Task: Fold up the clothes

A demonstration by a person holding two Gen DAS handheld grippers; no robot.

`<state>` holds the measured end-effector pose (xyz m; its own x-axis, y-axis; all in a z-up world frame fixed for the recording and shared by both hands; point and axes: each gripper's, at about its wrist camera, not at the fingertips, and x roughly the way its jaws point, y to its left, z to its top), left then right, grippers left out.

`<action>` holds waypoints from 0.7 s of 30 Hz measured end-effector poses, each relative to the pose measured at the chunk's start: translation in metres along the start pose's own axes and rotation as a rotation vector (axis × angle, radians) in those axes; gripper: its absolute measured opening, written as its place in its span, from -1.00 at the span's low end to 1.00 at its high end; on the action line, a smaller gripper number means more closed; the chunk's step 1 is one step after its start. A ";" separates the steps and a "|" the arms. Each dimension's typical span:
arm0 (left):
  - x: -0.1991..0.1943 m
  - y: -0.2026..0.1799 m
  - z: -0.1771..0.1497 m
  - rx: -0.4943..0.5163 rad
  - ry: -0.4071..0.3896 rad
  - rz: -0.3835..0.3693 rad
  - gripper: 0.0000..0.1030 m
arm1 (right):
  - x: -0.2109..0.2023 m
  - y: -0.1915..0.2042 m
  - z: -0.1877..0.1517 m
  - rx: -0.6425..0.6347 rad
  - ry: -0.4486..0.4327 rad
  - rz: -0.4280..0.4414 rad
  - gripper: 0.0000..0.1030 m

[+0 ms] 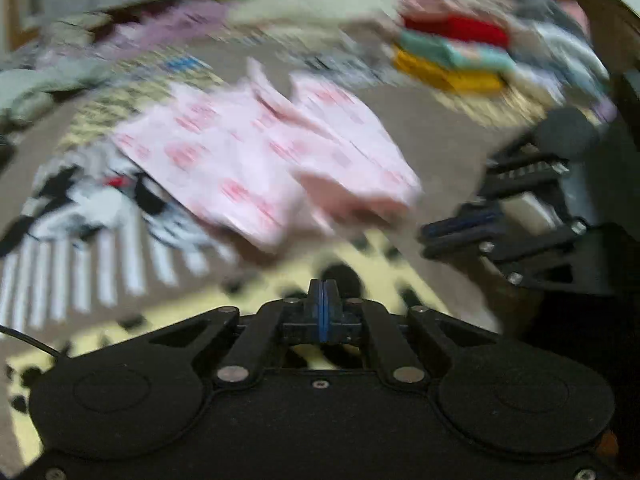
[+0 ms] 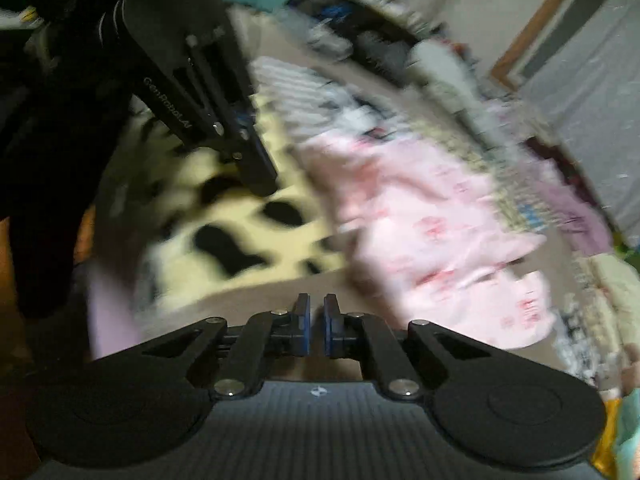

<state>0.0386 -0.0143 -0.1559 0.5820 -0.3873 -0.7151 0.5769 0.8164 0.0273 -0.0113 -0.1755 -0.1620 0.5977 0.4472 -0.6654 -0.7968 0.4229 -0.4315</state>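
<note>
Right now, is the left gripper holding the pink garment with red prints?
No, the left gripper is shut on nothing, apart from the pink garment.

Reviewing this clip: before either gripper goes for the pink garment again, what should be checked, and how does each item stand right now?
1. Left gripper empty: ok, its pads are pressed together with no cloth between them.
2. Right gripper empty: ok, a narrow gap between the pads, nothing in it.
3. Pink garment free of both grippers: ok, it lies loose and rumpled on the brown surface.
4. Garment lying flat: not ok, folds and a bunched edge show.
5. Space around it: not ok, the spotted yellow cloth and a black and white piece lie close beside it.
6. Image sharp enough to pick an edge: not ok, both views are motion-blurred.
</note>
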 end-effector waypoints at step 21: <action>0.015 0.171 0.029 -0.871 -0.195 0.051 0.01 | 0.018 -0.218 -0.107 1.338 -0.220 -0.028 0.36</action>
<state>0.1623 0.1068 -0.1417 0.7281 -0.3430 -0.5934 -0.0460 0.8394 -0.5416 0.1636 -0.3434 -0.1451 0.7141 0.4879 -0.5020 -0.1638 0.8136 0.5578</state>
